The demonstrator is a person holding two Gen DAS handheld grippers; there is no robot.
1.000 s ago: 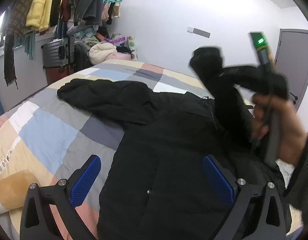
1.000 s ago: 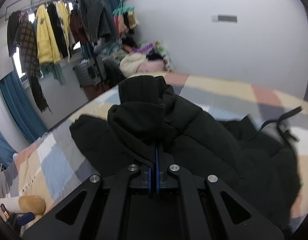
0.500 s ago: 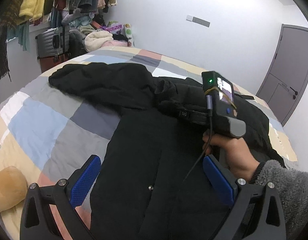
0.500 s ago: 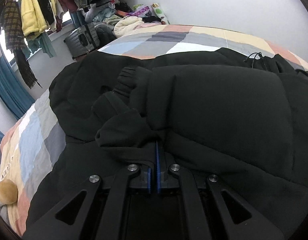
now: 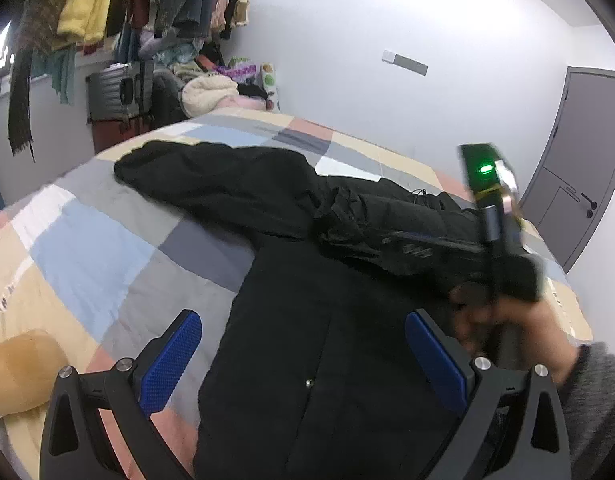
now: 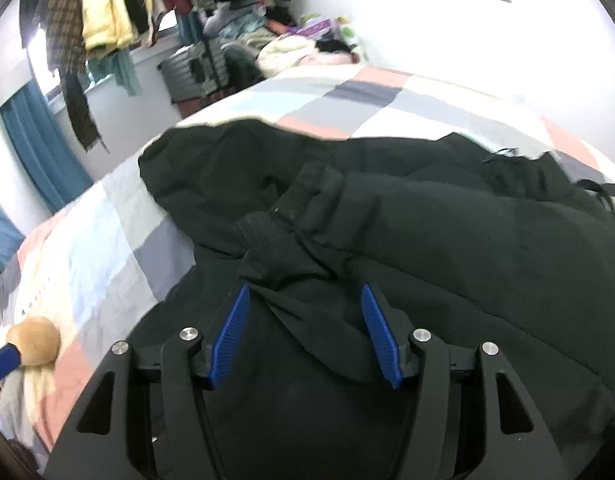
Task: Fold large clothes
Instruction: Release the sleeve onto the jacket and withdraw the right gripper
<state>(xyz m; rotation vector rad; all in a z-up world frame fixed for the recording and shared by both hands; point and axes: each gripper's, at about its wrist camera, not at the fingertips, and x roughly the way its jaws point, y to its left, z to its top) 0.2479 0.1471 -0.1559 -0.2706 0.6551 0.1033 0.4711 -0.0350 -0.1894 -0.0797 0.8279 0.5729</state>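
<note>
The right tongs (image 6: pixel 303 334) stand wide and empty just short of the sleeve cuff (image 6: pixel 283 240) they pinched half a second ago, now dropped across the chest of the black coat (image 5: pixel 327 340) on the patchwork bed (image 5: pixel 87 248). The left tongs (image 5: pixel 303 364), equally wide, hover over the coat's hem end; its long axis runs straight ahead, leaving the outstretched far sleeve (image 5: pixel 211 184) up and left, nearer the left hand.

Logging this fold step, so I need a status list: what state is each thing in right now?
black coat: spread on the bed, one sleeve folded across its body
other sleeve: stretched out flat
left gripper: open, empty
right gripper: open, above the folded sleeve
door: closed
</note>
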